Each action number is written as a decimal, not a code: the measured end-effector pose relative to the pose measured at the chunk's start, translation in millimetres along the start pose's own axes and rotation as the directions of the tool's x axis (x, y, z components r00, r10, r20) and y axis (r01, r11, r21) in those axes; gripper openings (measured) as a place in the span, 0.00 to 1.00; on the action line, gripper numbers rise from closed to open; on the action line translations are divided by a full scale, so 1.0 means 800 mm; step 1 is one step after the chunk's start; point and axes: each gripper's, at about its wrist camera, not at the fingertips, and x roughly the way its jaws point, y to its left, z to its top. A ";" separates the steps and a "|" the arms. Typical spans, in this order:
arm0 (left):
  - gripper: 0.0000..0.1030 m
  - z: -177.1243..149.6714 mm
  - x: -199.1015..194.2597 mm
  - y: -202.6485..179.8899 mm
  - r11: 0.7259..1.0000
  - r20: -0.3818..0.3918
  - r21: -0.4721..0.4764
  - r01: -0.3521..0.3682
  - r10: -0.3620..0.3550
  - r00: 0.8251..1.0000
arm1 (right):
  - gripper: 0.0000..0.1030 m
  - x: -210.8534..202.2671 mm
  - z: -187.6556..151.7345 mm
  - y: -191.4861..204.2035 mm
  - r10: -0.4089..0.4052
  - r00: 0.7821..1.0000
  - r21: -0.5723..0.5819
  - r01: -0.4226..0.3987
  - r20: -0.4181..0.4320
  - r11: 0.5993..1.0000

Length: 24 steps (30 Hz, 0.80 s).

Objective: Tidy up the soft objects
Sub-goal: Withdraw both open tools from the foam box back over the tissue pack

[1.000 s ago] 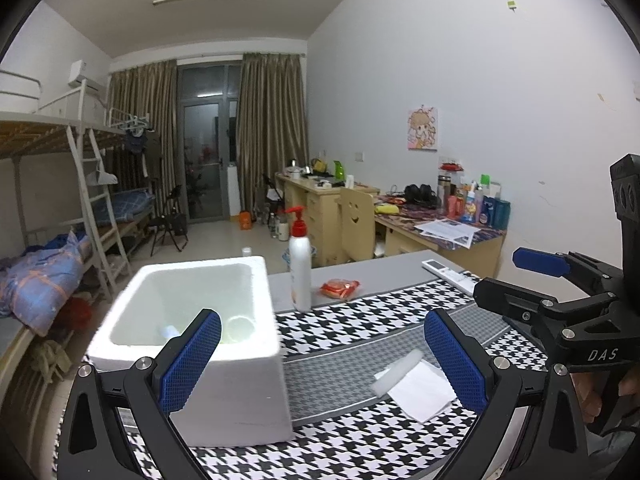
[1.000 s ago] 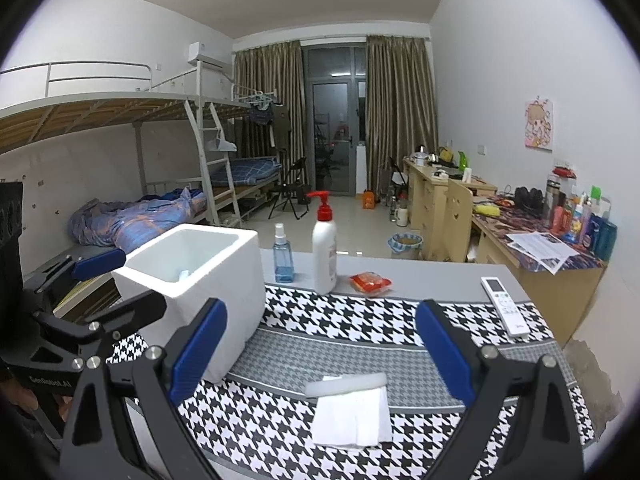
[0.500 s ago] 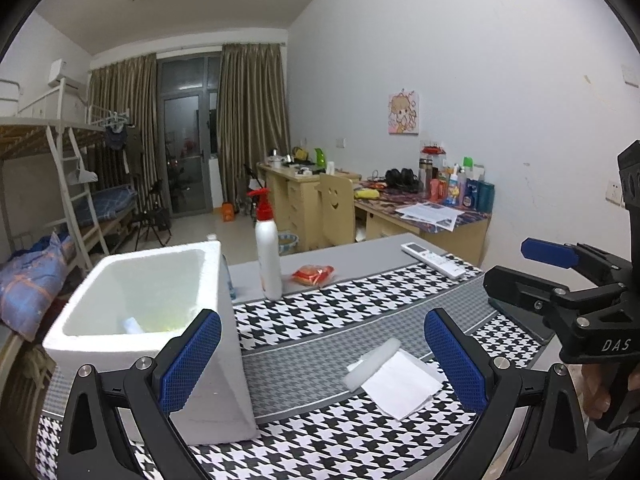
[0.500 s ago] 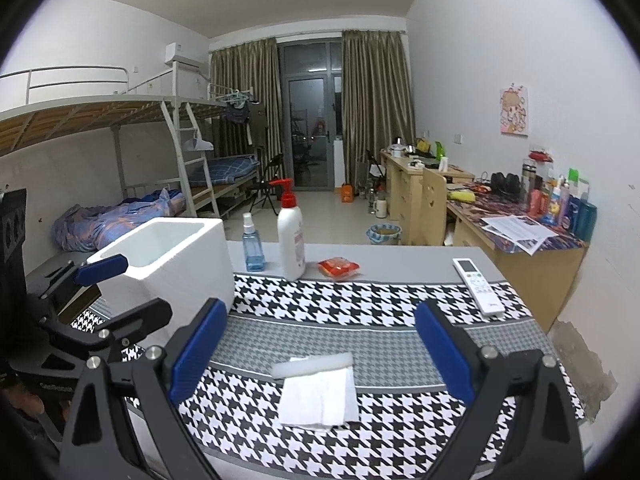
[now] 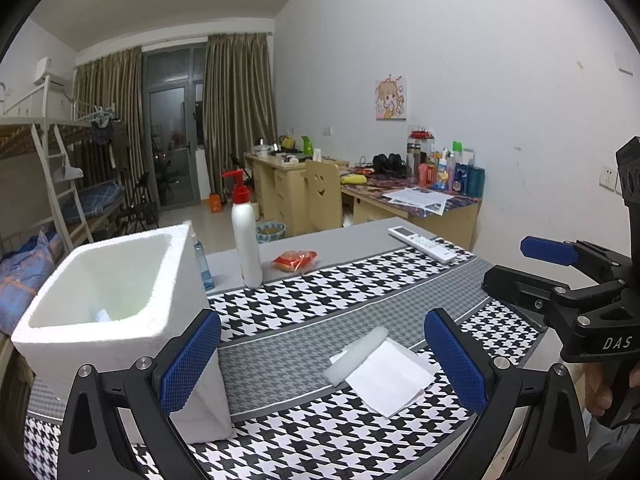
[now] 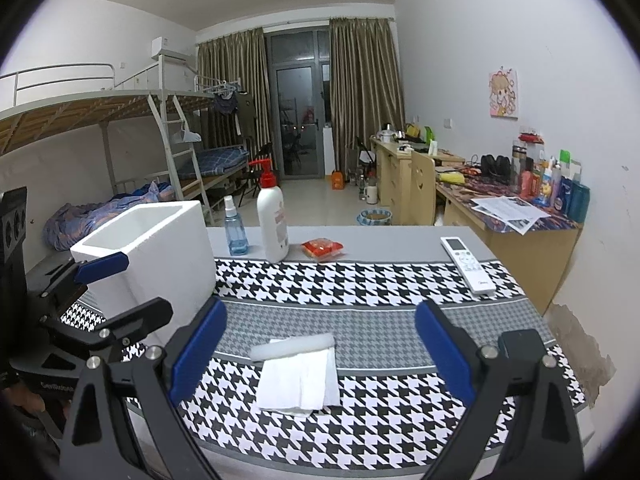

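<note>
Left wrist view: left gripper (image 5: 320,364), blue-padded fingers spread wide, nothing btwn them, above the houndstooth black-and-white tablecloth (image 5: 360,280). White foam strip (image 5: 356,354) lies on the cloth touching a folded white tissue (image 5: 390,378). This view looks into the white styrofoam box (image 5: 120,312): small pale items on its floor, too blurry to ID. Right gripper (image 5: 560,276) at the far right, w/ jaws apart. Right wrist view: right gripper (image 6: 320,354) released, empty; strip (image 6: 294,346) and tissue (image 6: 298,380) lie btwn its fingers' sightline. Box (image 6: 160,248) interior hidden here. Clearer here: blue spray bottle (image 6: 234,226) beside white pump bottle w/ red cap (image 6: 272,220), red snack packet (image 6: 322,248), white remote (image 6: 468,264).
</note>
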 end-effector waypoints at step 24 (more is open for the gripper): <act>0.99 -0.023 0.052 -0.022 0.997 -0.109 0.048 0.054 -0.048 0.993 | 0.94 0.033 -0.031 -0.023 -0.009 0.995 0.012 0.010 -0.096 1.000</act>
